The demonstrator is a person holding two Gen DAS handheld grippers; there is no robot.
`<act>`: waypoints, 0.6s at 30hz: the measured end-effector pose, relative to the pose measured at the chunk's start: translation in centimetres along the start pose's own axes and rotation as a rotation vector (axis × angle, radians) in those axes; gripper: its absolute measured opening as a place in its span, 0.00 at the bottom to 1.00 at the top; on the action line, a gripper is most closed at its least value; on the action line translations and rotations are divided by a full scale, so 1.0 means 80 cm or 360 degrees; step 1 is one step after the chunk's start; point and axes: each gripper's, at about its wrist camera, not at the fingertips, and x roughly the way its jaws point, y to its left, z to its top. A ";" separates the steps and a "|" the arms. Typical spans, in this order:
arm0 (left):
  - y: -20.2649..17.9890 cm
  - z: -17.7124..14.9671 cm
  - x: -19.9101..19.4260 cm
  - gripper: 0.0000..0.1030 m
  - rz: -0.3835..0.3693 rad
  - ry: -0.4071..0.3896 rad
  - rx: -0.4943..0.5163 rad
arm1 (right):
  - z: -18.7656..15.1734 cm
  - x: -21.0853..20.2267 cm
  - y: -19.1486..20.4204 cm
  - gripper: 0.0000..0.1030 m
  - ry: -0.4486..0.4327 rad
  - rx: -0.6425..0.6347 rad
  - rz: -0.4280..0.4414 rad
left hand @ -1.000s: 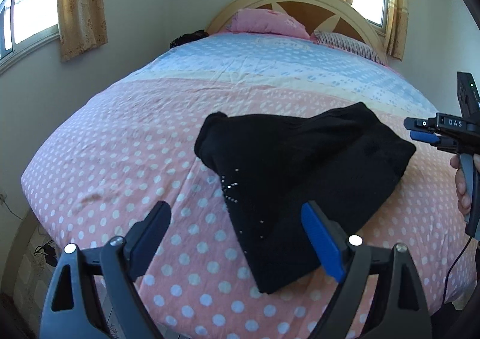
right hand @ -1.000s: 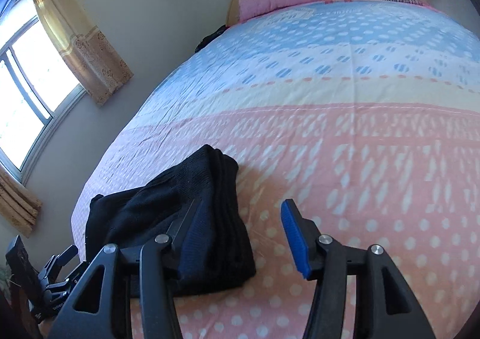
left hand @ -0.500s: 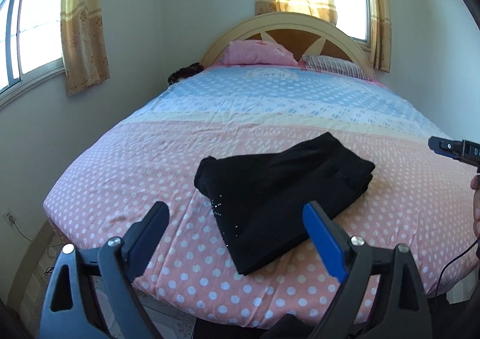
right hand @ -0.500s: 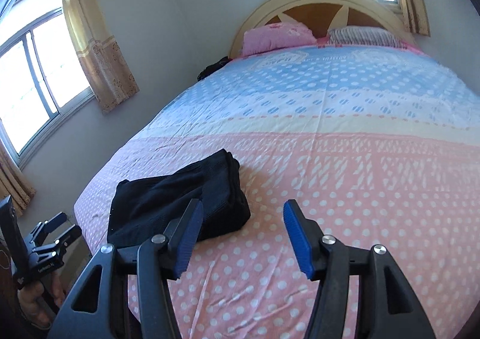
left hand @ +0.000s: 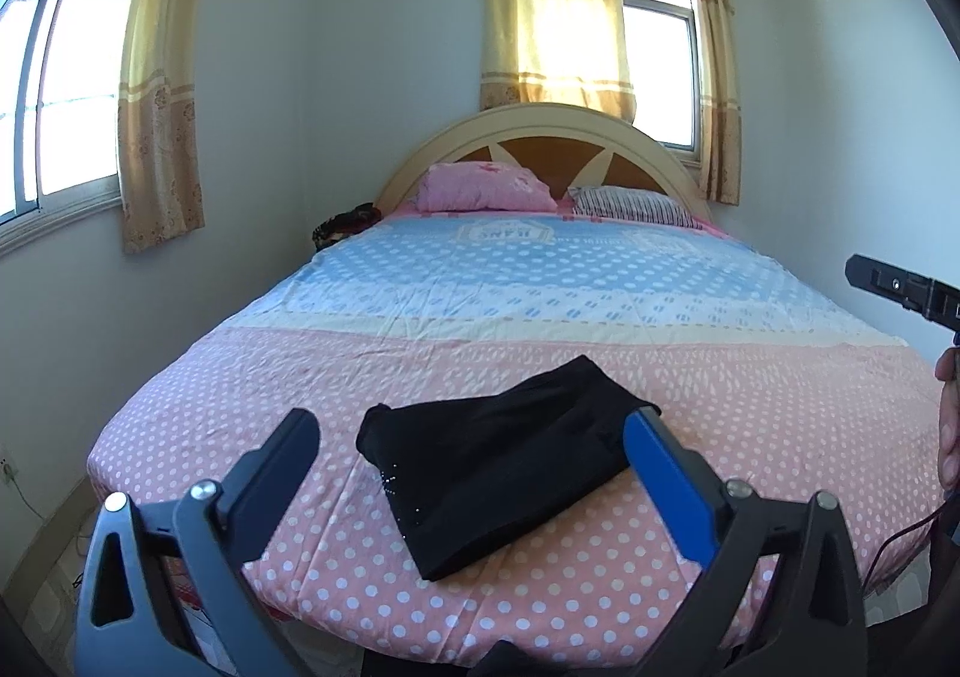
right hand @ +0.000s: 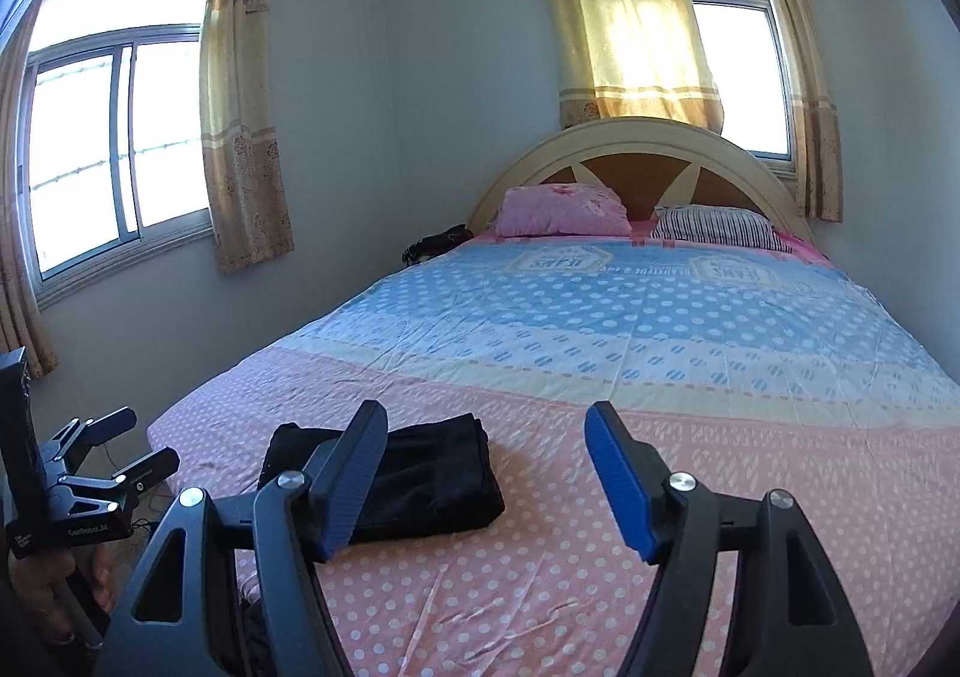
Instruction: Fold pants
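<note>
While my left gripper (left hand: 474, 455) spreads toward its widest and my right gripper (right hand: 480, 473) widens too, neither has anything between its pads: both sets of jaws are opening on empty air. The black pants (left hand: 504, 467) lie ahead of and below my left fingers, folded into a compact slab on the pink dotted part of the bed (left hand: 750, 413), close to its near edge. From my right fingers the same bundle (right hand: 420, 479) sits off to their left, partly behind my left-hand pad, with open sheet straight ahead of the tips.

I judge the folding to be done, or nearly so: the bundle shows stacked layers along one end and lies flat, with one rounded corner bulging toward the left.

The fabric looks soft, limp and light, a knit with a scatter of small shiny studs near one edge. It will not hold a shape by itself, so lifting one layer would drag the stack open. If I take it again, I would pinch through all the layers at the thick folded edge, one gripper at each end, and keep it level. The sheet beneath is loose and creased, so a low pinch could catch it as well.
</note>
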 end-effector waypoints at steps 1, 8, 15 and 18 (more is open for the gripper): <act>0.000 0.000 -0.001 1.00 0.0003 -0.0003 -0.0004 | 0.000 0.000 0.002 0.68 0.0000 -0.0010 -0.0003; 0.002 0.001 -0.001 1.00 0.0016 -0.0008 -0.0021 | -0.001 -0.004 0.010 0.68 -0.0008 -0.0038 0.0005; 0.004 0.000 0.001 1.00 0.0030 -0.0004 -0.0024 | -0.003 -0.003 0.008 0.68 -0.0001 -0.0026 0.0001; 0.006 0.001 0.000 1.00 0.0038 -0.0007 -0.0029 | -0.003 -0.004 0.010 0.68 -0.0003 -0.0030 0.0004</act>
